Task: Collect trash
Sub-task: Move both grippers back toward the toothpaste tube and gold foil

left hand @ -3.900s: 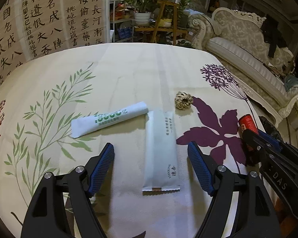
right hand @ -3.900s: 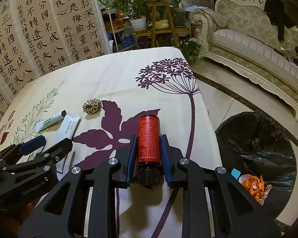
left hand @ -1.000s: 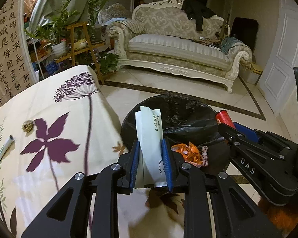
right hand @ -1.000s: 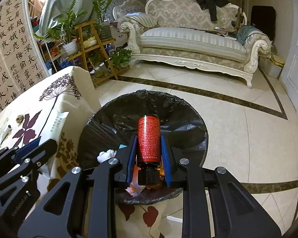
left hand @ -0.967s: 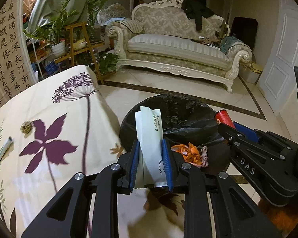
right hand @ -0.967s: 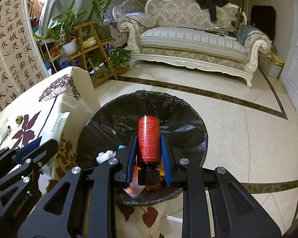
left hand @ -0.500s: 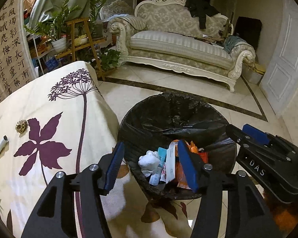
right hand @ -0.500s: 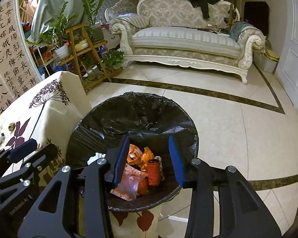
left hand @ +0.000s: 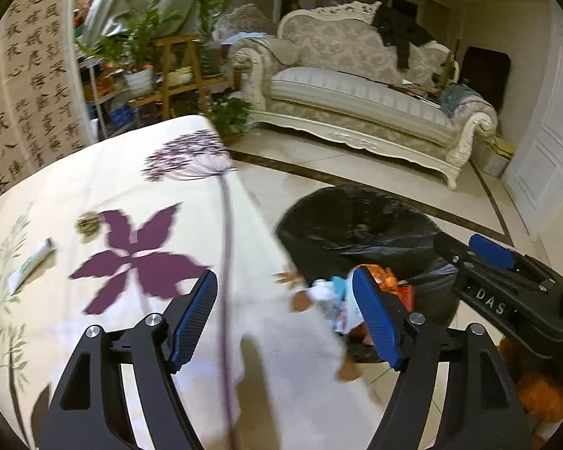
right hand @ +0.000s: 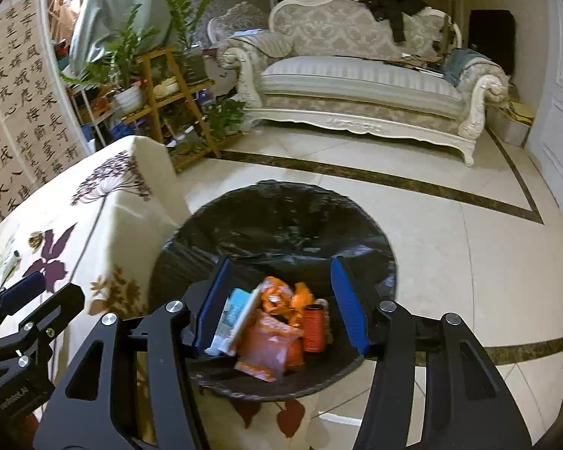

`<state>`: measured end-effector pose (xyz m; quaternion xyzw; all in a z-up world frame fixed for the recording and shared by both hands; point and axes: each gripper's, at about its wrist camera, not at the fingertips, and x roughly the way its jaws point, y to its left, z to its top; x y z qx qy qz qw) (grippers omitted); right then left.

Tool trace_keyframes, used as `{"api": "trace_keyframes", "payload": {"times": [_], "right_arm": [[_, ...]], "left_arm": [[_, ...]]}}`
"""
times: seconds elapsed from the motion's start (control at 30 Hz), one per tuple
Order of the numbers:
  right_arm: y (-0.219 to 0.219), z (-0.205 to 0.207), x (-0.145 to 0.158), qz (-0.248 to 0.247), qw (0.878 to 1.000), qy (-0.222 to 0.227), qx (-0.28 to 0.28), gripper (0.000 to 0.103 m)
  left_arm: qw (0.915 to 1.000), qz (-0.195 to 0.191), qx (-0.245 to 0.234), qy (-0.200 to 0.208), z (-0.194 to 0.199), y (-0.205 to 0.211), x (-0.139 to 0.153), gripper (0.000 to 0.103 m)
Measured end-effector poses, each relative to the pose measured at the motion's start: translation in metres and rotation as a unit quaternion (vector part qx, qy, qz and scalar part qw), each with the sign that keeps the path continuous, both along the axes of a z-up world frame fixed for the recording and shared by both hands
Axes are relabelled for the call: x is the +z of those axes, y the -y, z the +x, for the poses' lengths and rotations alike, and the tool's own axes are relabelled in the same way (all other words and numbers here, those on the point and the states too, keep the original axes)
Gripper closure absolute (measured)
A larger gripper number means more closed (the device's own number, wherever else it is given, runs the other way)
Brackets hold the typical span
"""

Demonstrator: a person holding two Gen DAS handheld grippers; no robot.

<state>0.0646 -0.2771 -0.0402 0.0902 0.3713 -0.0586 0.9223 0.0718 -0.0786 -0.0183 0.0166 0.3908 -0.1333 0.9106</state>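
Observation:
My left gripper [left hand: 283, 285] hangs over the table's edge, its jaws opening with nothing between them. On the flowered tablecloth [left hand: 139, 195] lie a white tube [left hand: 32, 264] and a small gold crumpled ball [left hand: 87, 222], far left of the fingers. My right gripper [right hand: 281, 273] is above the black-lined trash bin [right hand: 281, 217], jaws also opening and empty. Inside the bin lie the red can [right hand: 314, 324], a white packet [right hand: 232, 318] and orange wrappers [right hand: 270, 337]. The left wrist view shows the bin [left hand: 356, 221] beside the table and the right gripper [left hand: 488, 258] at the far right.
A cream sofa [right hand: 356, 75] stands across the tiled floor [right hand: 469, 243]. A wooden plant stand [right hand: 169, 86] and a calligraphy screen [right hand: 15, 112] rise behind the table. The left gripper [right hand: 37, 300] shows at the lower left of the right wrist view.
Both grippers have opened: the white packet left the left jaws and the red can left the right jaws, both now in the bin. The left gripper has swung left towards the table.

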Motion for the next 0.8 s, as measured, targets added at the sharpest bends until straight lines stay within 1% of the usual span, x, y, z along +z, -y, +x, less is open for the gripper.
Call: {"api": "trace_keyframes", "payload": {"times": [0.17,0.37,0.6,0.8], "right_arm": [[-0.033,0.006,0.005,0.001,0.999,0.003,0.036,0.049],[-0.079,0.012,0.010,0.001,0.996,0.003,0.088,0.049],[-0.133,0.023,0.016,0.000,0.990,0.003,0.142,0.049],[-0.175,0.037,0.017,-0.004,0.984,-0.003,0.180,0.049]], "left_arm": [[0.9993,0.007,0.037,0.002,-0.004,-0.037,0.001,0.030],[0.9959,0.018,0.089,0.001,-0.007,-0.086,-0.001,0.030],[0.9887,0.032,0.147,-0.002,-0.004,-0.147,-0.006,0.030],[0.9824,0.041,0.182,-0.008,0.002,-0.185,-0.011,0.030]]}}
